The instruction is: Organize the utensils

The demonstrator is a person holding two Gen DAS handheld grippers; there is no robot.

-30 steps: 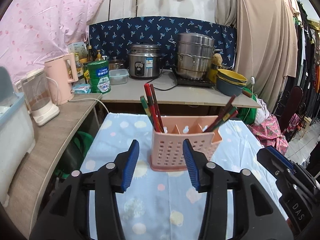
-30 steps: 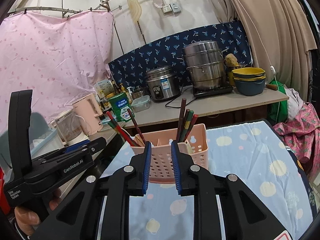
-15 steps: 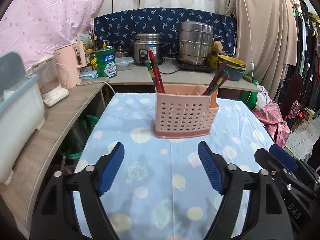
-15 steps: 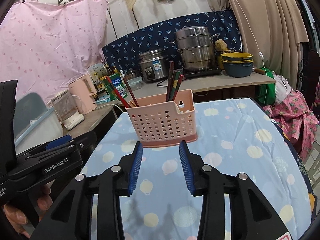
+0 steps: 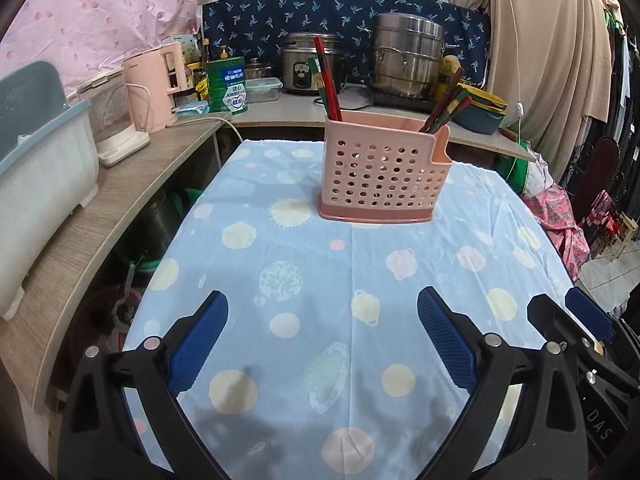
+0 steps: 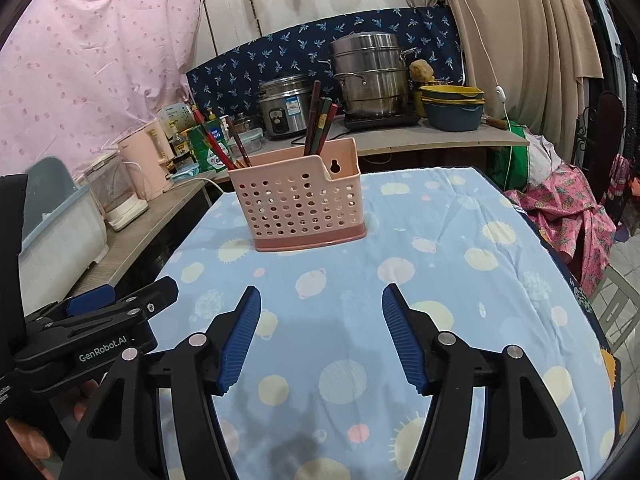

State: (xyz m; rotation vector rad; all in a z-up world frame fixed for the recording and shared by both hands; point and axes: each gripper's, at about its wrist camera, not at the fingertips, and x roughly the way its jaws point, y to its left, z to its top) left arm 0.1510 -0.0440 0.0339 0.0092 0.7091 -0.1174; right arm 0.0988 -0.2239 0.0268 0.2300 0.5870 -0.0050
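Note:
A pink perforated utensil holder (image 5: 382, 170) stands upright on the blue patterned tablecloth (image 5: 340, 280); it also shows in the right wrist view (image 6: 300, 202). Red and green chopsticks (image 5: 326, 80) lean in its left compartment, another bundle (image 5: 446, 100) leans in its right one. My left gripper (image 5: 322, 328) is open and empty, well back from the holder. My right gripper (image 6: 320, 332) is open and empty, also back from it. In the right wrist view the left gripper (image 6: 100, 320) lies at the lower left.
A wooden counter (image 5: 120, 192) runs along the left with a pale bin (image 5: 40, 160), a blender jug (image 5: 112, 120) and a pink kettle (image 5: 156, 88). The back counter holds a rice cooker (image 5: 308, 60), a steel steamer pot (image 5: 408, 60) and stacked bowls (image 6: 452, 106).
Both grippers have pulled back from the holder toward the near table edge and opened wider. The holder and chopsticks stay in place.

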